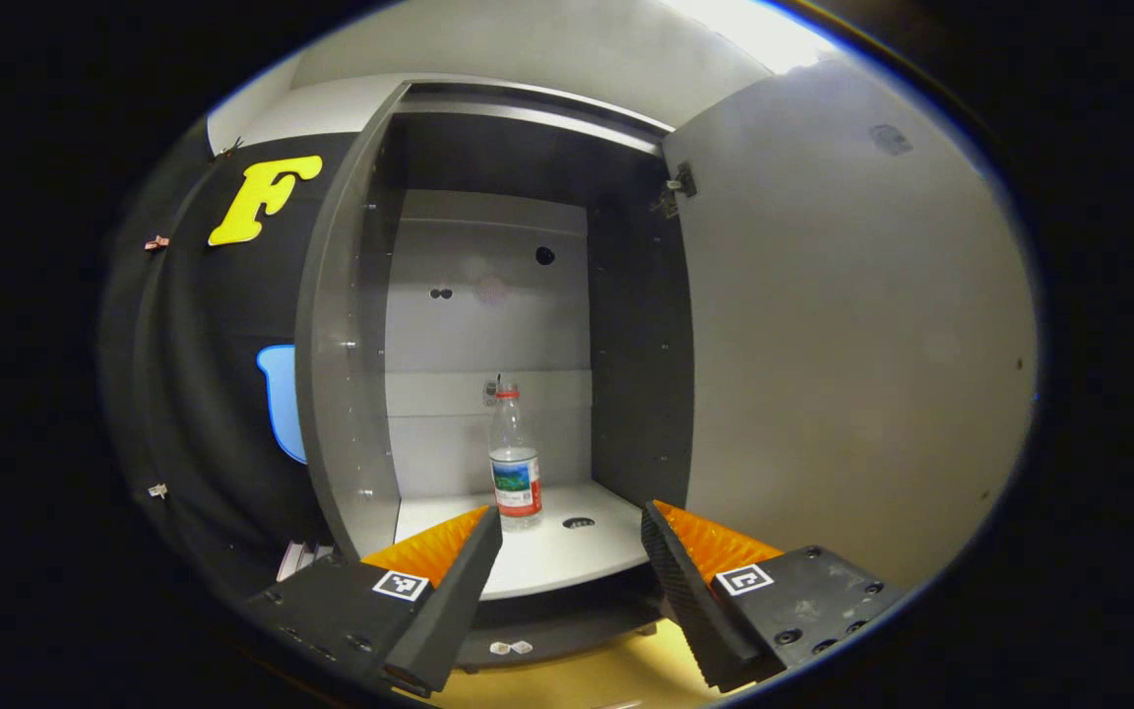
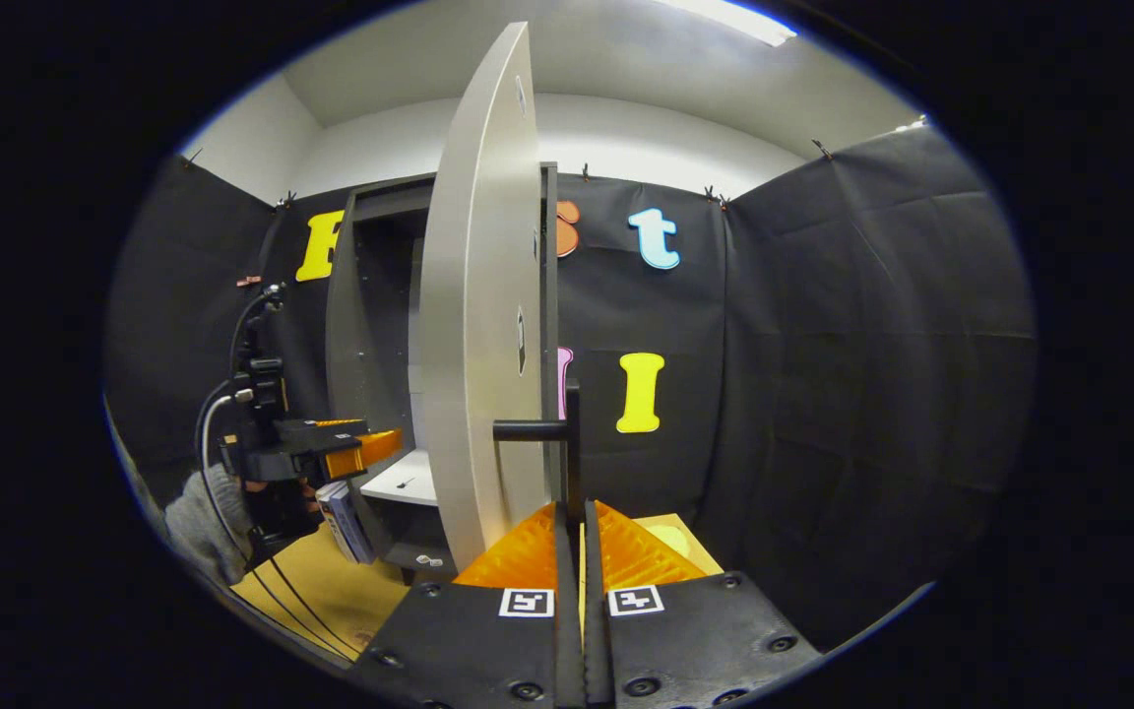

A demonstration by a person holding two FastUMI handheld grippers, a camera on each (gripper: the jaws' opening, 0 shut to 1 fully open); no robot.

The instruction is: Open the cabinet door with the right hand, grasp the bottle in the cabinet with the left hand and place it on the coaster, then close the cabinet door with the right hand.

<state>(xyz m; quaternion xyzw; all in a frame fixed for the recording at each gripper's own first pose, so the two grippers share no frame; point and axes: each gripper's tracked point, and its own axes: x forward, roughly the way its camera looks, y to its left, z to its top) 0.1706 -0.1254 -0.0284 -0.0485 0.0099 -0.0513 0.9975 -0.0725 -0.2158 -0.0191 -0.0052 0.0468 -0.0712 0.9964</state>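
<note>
The grey cabinet [image 1: 341, 345] stands open, its door [image 1: 852, 345] swung out to the right. A clear water bottle [image 1: 515, 463] with a red cap and a coloured label stands upright on the white shelf [image 1: 552, 561] inside. My left gripper [image 1: 572, 517] is open just in front of the shelf, short of the bottle. In the right gripper view the door [image 2: 473, 345] shows edge-on, and my right gripper [image 2: 575, 507] is shut on its black handle [image 2: 572, 433]. The left gripper [image 2: 370, 448] shows there too, at the cabinet's mouth. A pale round coaster [image 2: 670, 540] lies on the table.
The cabinet stands on a yellowish wooden table [image 2: 331, 591]. A person's grey sleeve [image 2: 198, 522] and cables trail behind the left gripper. A small box-like object [image 2: 346, 522] leans by the cabinet's base. Black cloth walls close in the booth.
</note>
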